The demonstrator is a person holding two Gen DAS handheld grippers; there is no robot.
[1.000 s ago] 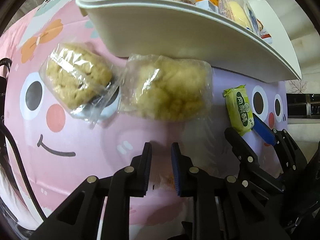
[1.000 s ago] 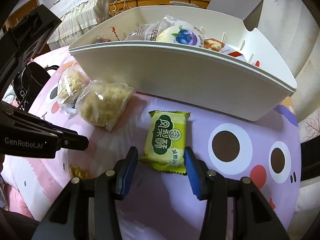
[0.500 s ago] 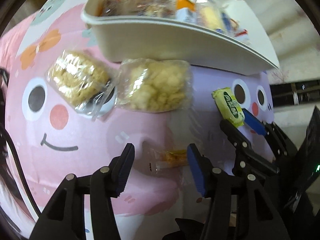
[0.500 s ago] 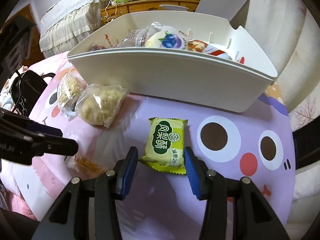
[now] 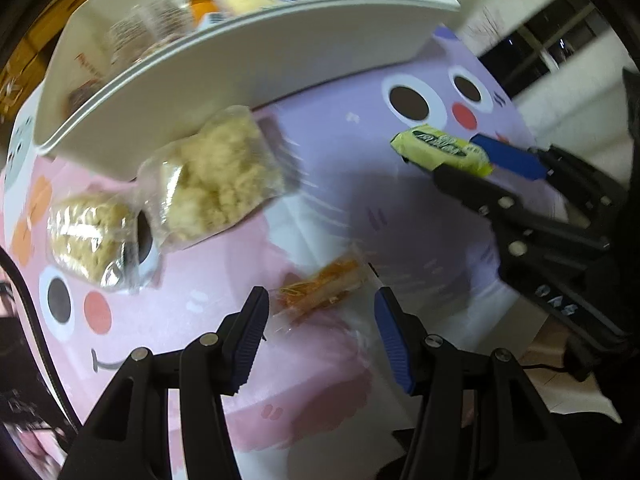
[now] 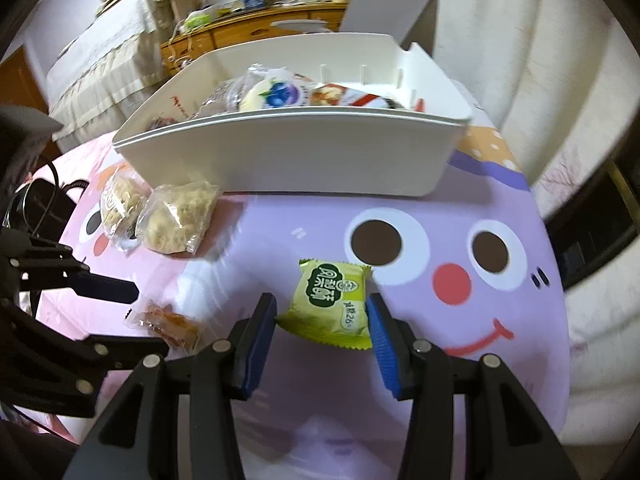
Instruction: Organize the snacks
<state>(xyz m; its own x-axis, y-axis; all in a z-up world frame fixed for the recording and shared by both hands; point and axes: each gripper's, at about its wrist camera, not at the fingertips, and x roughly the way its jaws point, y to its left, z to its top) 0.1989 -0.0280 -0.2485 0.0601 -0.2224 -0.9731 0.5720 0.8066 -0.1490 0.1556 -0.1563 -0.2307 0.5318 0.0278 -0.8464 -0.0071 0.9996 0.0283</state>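
Cartoon-printed cloth [image 5: 168, 320] covers the tabletop in the left wrist view: pink with a dot-eyed smiling face, running into lilac on the right. White plastic bin [image 5: 208, 92], smooth and matte with a rolled rim, sits at the back; blurred wrappers show inside. Just under its wall lie two clear crinkled bags of pale, crumbly puffed snack: nearer bag [image 5: 212, 184] and farther bag [image 5: 86, 240], edges overlapping. Small clear packet with orange strands [image 5: 324, 284] lies flat on the cloth, just ahead of the left hand-held gripper [image 5: 320, 312]. Its blue ribbed pads stand wide apart, released, touching nothing. At right, the right hand-held gripper [image 5: 472, 160], black and jointed, has the green pastry packet [image 5: 440, 148] between its tips.

Right wrist view: lilac cartoon face with brown eyes and red cheek under the right hand-held gripper [image 6: 322, 312]. Green pastry packet [image 6: 332, 304], glossy, zigzag-cut ends, dark green label, sits between the blue pads, which are spread about to its width. Right pad meets the wrapper edge; at the left pad contact is unclear, so a firm grasp cannot be told. White bin [image 6: 304, 160] behind, with a blueberry-print pack [image 6: 276, 94] inside. Both crumbly bags [image 6: 176, 216] lie left of centre; orange packet [image 6: 170, 322] lies near the left tool's fingers [image 6: 104, 286].
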